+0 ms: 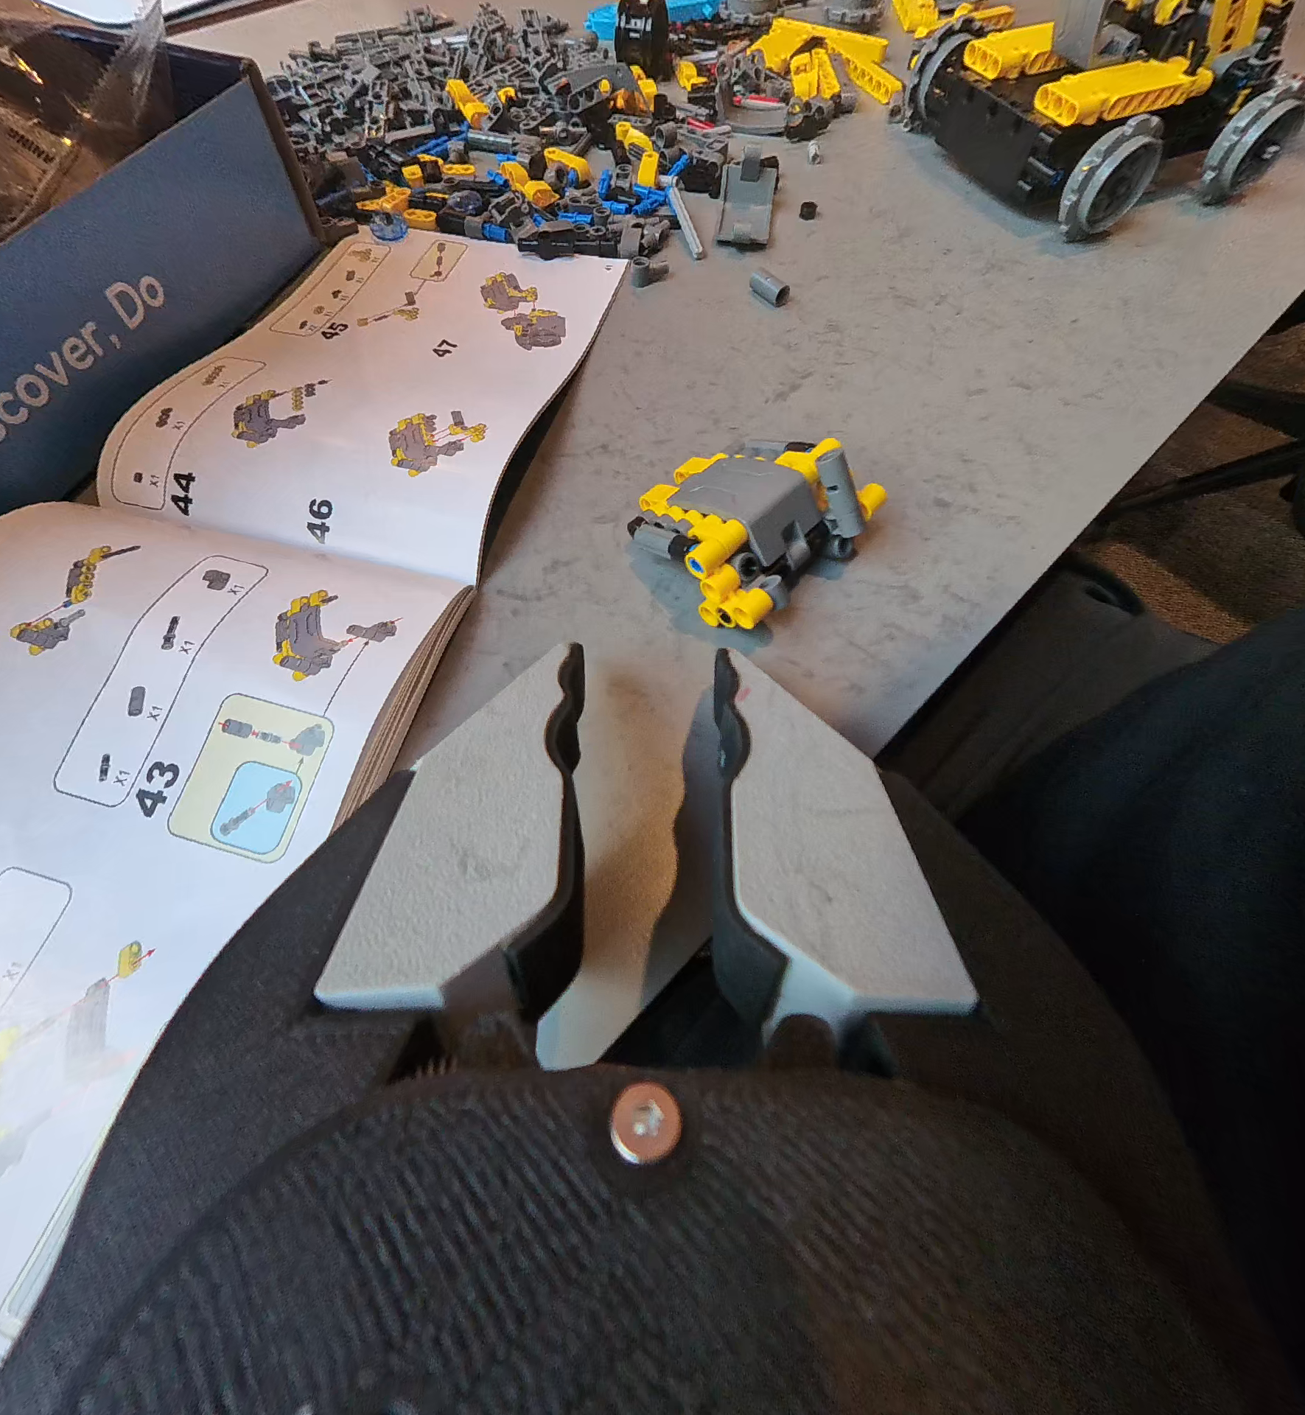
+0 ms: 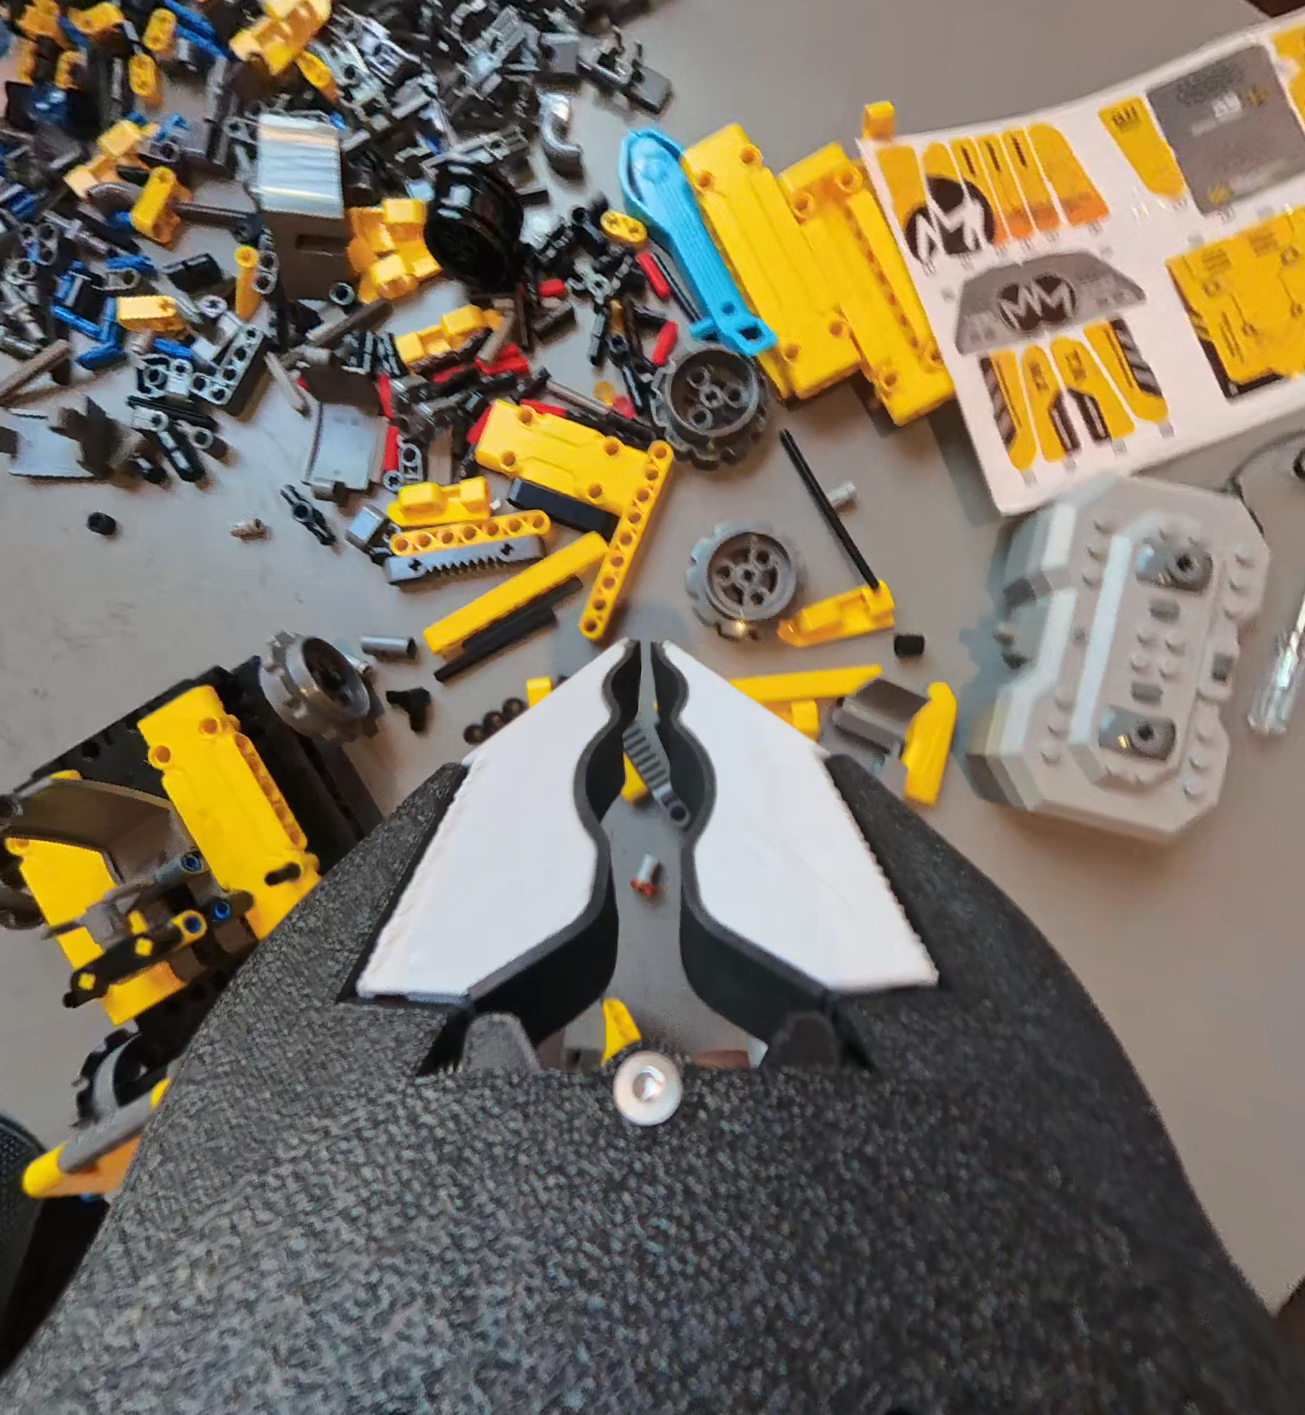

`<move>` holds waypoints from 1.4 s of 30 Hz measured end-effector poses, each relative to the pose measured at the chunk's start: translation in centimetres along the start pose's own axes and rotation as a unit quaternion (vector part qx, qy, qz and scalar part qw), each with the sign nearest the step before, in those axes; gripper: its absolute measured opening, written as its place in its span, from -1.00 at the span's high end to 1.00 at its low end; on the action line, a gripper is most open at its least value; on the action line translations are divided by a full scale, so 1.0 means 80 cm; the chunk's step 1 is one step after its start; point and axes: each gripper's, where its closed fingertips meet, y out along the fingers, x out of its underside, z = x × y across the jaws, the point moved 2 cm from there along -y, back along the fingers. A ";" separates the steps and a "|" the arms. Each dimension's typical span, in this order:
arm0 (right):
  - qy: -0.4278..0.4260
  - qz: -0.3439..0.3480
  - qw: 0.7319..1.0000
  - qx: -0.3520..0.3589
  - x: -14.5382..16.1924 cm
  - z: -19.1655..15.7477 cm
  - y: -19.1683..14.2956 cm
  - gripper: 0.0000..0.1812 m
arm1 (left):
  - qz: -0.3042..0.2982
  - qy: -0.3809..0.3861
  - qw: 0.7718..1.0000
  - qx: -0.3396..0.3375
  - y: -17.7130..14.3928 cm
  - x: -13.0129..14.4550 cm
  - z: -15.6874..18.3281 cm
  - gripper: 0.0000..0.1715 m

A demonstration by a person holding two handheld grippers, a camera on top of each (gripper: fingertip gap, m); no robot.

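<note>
The left gripper (image 1: 647,662) hovers over the desk (image 1: 940,367) edge, fingers apart and empty. Just ahead lies a small yellow-and-grey assembly (image 1: 756,524); an open manual (image 1: 312,475) lies to its left, with a parts pile (image 1: 496,138) and a vehicle (image 1: 1108,115) beyond. The right gripper (image 2: 646,647) hangs above loose parts, fingers nearly together with nothing between the tips. A wheel (image 2: 745,582) and a yellow beam (image 2: 630,536) lie nearest, a grey hub (image 2: 1124,658) and a sticker sheet (image 2: 1139,253) to the right.

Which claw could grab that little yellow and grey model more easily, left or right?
Probably the left. The left claw is open and empty, pointing at the small yellow and grey model sitting alone on the table. The right claw looks nearly closed over scattered loose pieces, and its view doesn't show the model.
</note>
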 end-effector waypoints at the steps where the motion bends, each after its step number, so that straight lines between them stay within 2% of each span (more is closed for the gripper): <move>1: -0.013 0.002 1.000 -0.009 -0.008 -0.006 0.005 0.97 | 0.000 0.001 1.000 0.000 0.000 0.000 0.000 0.64; 5: -0.067 0.004 0.996 -0.054 -0.044 -0.032 0.028 0.95 | 0.001 -0.002 1.000 0.002 0.000 0.000 0.000 0.64; 10: -0.092 -0.030 0.994 -0.059 -0.079 -0.045 0.071 0.98 | 0.007 -0.008 1.000 -0.002 -0.001 -0.001 -0.001 0.64; 15: -0.111 -0.063 0.991 -0.048 -0.095 -0.046 0.109 0.98 | 0.009 -0.008 1.000 0.000 -0.001 -0.001 -0.002 0.67; 20: -0.112 -0.081 0.990 -0.040 -0.095 -0.042 0.128 0.97 | 0.020 -0.017 1.000 0.006 -0.003 -0.003 -0.004 0.70; 27: -0.101 -0.085 0.990 -0.040 -0.089 -0.037 0.133 0.94 | 0.027 -0.020 0.999 0.019 -0.004 -0.003 -0.005 0.76; 42: -0.099 -0.074 0.991 -0.047 -0.090 -0.044 0.123 0.94 | 0.034 -0.025 0.999 0.019 -0.005 -0.004 -0.004 0.73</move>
